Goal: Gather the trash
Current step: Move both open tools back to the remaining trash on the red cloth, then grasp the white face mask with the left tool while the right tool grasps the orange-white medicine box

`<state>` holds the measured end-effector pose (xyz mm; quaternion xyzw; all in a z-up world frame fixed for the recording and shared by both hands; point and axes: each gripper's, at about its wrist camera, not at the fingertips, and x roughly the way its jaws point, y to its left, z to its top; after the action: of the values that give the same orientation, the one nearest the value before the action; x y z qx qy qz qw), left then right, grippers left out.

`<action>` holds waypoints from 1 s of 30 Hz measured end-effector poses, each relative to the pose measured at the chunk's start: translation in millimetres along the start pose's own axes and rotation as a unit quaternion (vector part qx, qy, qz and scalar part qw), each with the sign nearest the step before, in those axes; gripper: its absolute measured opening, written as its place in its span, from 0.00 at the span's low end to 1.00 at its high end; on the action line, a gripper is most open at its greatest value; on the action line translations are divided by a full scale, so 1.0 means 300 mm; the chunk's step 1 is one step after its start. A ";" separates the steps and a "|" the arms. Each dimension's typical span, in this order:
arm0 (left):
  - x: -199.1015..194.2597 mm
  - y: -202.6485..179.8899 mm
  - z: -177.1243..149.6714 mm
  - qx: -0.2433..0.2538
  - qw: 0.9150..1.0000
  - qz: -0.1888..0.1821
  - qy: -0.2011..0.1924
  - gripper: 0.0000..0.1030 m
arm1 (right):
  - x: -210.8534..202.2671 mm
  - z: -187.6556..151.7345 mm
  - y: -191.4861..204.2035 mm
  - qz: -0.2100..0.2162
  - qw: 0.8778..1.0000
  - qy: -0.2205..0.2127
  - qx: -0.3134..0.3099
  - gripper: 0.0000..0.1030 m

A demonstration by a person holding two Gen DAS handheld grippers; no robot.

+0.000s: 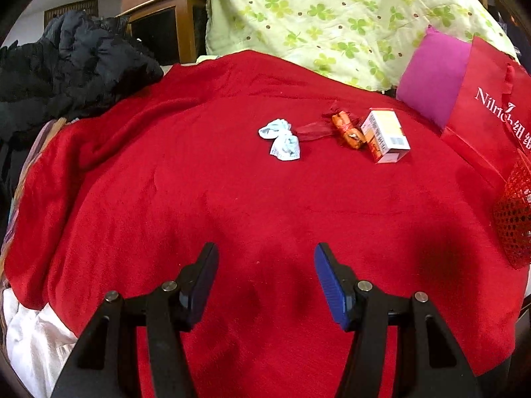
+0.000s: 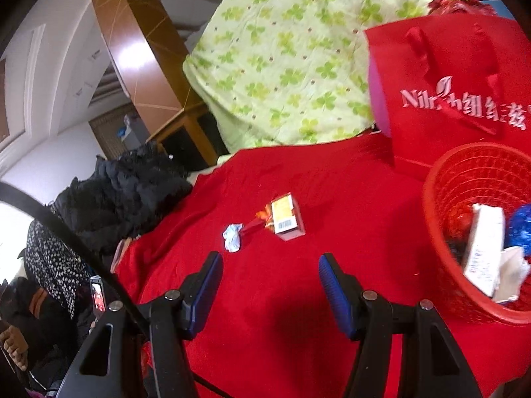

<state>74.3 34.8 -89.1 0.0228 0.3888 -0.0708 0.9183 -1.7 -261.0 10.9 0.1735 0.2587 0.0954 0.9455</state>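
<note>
Lying ahead of your wide-open, empty left gripper (image 1: 265,255) and right gripper (image 2: 270,265): tissue (image 1: 280,139), wrapper (image 1: 346,129), box (image 1: 386,136); basket (image 2: 441,179) at right.

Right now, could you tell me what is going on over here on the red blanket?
A person is collecting trash with two handheld grippers. Both the left gripper and the right gripper are open and hold nothing, above the red blanket. A crumpled tissue, an orange wrapper and a small box lie there uncollected. The red basket on the right already holds some trash.
</note>
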 end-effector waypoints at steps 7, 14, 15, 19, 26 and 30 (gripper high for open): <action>0.054 0.036 0.048 -0.016 1.000 0.000 0.001 0.59 | 0.167 -0.003 0.027 0.009 0.999 0.038 -0.008 0.62; 0.113 0.041 0.136 -0.021 1.000 -0.011 -0.002 0.59 | 0.380 0.037 0.037 0.001 0.997 0.073 -0.031 0.62; 0.120 0.043 0.153 -0.022 1.000 -0.013 -0.004 0.59 | 0.412 0.047 0.038 0.000 0.997 0.076 -0.035 0.62; 0.166 0.054 0.244 -0.027 0.999 -0.027 -0.008 0.59 | 0.544 0.087 0.034 -0.008 0.995 0.083 -0.048 0.62; 0.352 0.024 0.392 -0.024 0.998 -0.046 0.023 0.59 | 0.797 0.120 -0.005 -0.046 0.991 0.110 -0.066 0.62; 0.445 0.002 0.439 -0.039 0.996 -0.070 0.037 0.59 | 0.903 0.136 -0.049 -0.062 0.989 0.124 -0.048 0.62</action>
<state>259.7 7.8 -93.1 -0.0375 0.4253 -0.1189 0.8964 250.8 -212.9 -85.3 0.0989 0.3794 0.0700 0.9172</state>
